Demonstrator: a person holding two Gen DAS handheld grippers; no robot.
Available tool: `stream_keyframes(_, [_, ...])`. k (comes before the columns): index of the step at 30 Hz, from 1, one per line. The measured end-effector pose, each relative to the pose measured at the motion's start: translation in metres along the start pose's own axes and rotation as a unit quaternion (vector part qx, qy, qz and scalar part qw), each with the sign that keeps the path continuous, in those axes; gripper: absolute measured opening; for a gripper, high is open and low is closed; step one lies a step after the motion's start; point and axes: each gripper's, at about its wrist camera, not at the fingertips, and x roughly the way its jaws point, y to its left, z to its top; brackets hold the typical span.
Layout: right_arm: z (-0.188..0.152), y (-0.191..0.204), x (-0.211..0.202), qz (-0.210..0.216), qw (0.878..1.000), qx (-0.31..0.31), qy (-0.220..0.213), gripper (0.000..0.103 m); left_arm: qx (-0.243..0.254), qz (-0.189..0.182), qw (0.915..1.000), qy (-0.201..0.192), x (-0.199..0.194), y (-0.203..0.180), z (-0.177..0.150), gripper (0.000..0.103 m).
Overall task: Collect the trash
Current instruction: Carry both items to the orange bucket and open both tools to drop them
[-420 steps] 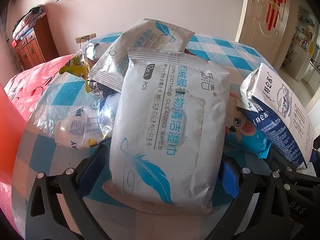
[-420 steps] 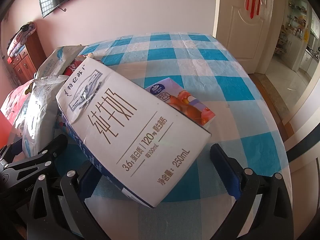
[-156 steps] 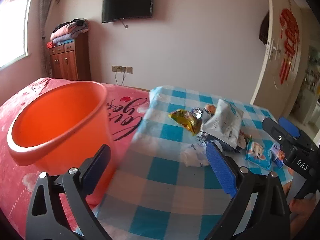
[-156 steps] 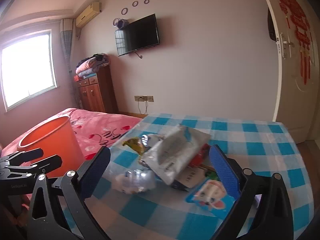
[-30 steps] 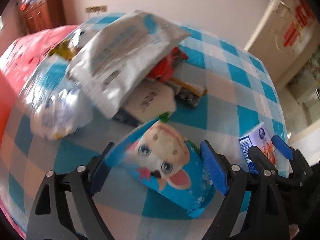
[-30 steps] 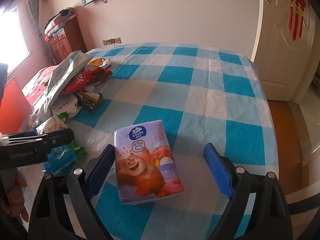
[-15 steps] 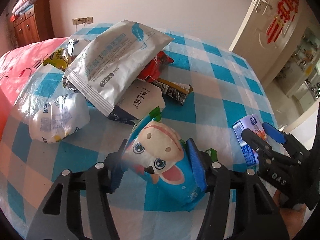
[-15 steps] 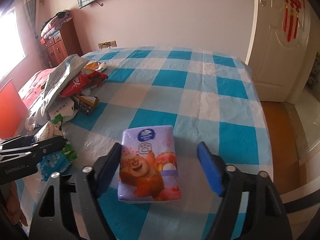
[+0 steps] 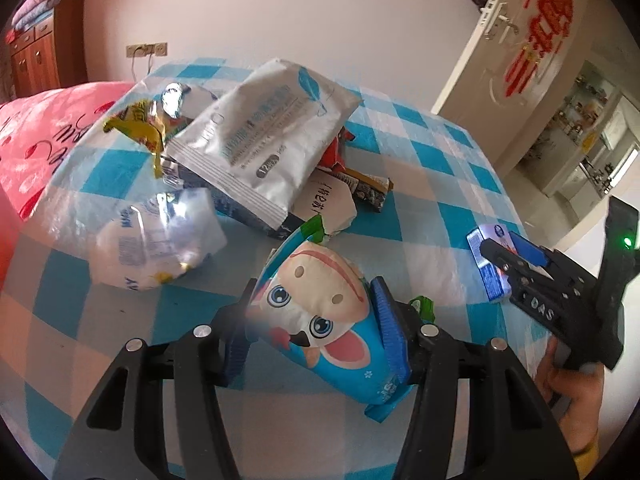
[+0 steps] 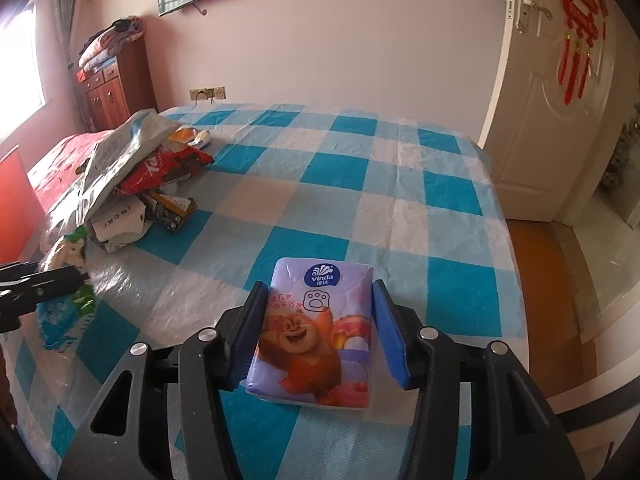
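Left tongs clamp cartoon pouch (right tongs closing on tissue pack).

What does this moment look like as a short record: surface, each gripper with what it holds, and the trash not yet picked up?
surface: blue-and-white checked tablecloth
left gripper: jaws have just closed on the blue cartoon-cow packet, pads pressing both sides
right gripper: jaws just closing around the purple Vinda tissue pack, which lies on the cloth; pads at its sides
pile left on the cloth: silver wipes pack, red wrapper, crumpled clear bag, yellow wrapper
bin: only an orange-red edge shows at far left
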Motion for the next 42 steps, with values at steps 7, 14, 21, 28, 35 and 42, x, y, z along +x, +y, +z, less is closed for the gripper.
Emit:
stream_keyframes(7, [-0.004,-0.016,-0.007,0.021,0.996,0.087,-0.009,0.053,0.035,-0.017,0.9989,-0.026,-0.026,0.010,-0.003,0.056])
stream_keyframes(14, [0.010,-0.011,-0.035,0.058,0.985,0.158,-0.034,0.053,0.042,-0.026,0.9966,-0.066,-0.058,0.028,0.004,0.056])
stream_keyframes(21, [0.042,0.030,-0.057,0.125,0.974,0.182,-0.049,0.053,0.027,-0.011,0.9932,-0.113,-0.105,0.062,0.019,0.056])
stream_keyframes(28, [0.096,0.124,-0.071,0.235,0.961,0.137,-0.054,0.053,-0.018,0.033,0.9853,-0.167,-0.169,0.121,0.037,0.056])
stream_keyframes(35, [0.150,0.256,-0.083,0.341,0.938,0.043,-0.045,0.053,-0.077,0.100,0.9682,-0.216,-0.224,0.191,0.040,0.057])
stream_keyframes(42, [0.178,0.363,-0.074,0.398,0.917,-0.010,-0.022,0.053,-0.130,0.159,0.9515,-0.229,-0.247,0.253,0.035,0.057])
